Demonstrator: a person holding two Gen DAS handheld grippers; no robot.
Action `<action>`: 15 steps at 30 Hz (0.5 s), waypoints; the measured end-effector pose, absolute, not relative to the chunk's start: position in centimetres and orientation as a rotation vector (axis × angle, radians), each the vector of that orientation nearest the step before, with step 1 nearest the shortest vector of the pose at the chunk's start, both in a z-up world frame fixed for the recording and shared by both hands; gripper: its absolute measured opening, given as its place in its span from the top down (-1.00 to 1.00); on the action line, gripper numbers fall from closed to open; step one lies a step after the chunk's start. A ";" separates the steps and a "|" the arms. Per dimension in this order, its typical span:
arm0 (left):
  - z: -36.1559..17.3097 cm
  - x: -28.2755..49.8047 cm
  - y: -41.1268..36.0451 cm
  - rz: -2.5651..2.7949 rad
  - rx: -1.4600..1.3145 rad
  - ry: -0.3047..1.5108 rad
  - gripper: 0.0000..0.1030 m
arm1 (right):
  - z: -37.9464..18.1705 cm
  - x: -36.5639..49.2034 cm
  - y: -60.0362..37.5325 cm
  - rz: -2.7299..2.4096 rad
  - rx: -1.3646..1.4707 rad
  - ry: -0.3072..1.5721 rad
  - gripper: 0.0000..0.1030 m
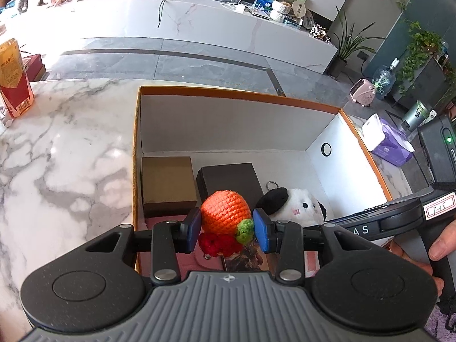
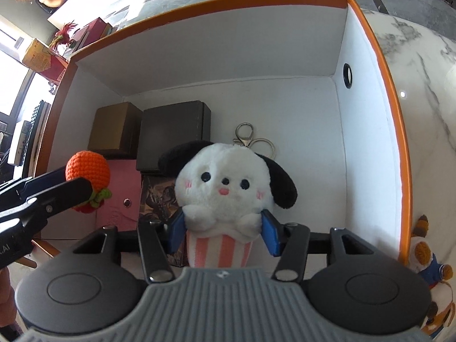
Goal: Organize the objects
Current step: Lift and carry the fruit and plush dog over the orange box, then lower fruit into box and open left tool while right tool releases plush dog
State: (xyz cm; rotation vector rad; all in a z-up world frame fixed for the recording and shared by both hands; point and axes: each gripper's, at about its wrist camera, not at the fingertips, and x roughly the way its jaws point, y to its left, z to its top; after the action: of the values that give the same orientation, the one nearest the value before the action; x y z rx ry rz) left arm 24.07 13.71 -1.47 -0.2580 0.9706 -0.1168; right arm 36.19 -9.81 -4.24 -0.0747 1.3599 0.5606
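Note:
My left gripper [image 1: 228, 229] is shut on an orange crocheted fruit toy [image 1: 225, 213] with a green leaf and red berries, held over the near part of the orange-rimmed white box [image 1: 228, 92]. The toy also shows in the right wrist view [image 2: 87, 169]. My right gripper [image 2: 223, 235] is shut on a white plush dog [image 2: 228, 182] with black ears and a pink-striped base, inside the same box [image 2: 396, 131]. The dog shows in the left wrist view [image 1: 296, 206]. Its metal keyring [image 2: 250, 138] lies behind it.
In the box lie a tan box [image 1: 168, 183], a dark box [image 1: 229, 181], a pink pouch [image 2: 121, 196] and a picture card [image 2: 158, 196]. On the marble table stand a drink carton [image 1: 14, 78] and a purple tissue pack [image 1: 390, 145]. Crocheted dolls [image 2: 430, 270] lie right of the box.

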 end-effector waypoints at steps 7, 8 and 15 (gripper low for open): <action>-0.5 28.2 13.8 -0.121 -0.225 0.974 0.11 | -2.1 36.5 -9.5 0.539 -0.151 1.214 -0.16; -0.6 29.0 13.8 -0.116 -0.219 0.976 0.11 | -2.0 36.7 -9.5 0.547 -0.137 1.204 -0.16; -2.5 33.0 12.6 -0.115 -0.145 0.991 0.11 | -2.1 37.6 -9.2 0.572 -0.115 1.178 -0.11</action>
State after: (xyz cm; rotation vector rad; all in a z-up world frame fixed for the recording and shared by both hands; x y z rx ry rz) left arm 32.98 12.62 -2.46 -0.1450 0.9912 -0.1151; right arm 37.59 -9.21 -2.09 -0.1154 1.1777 0.5724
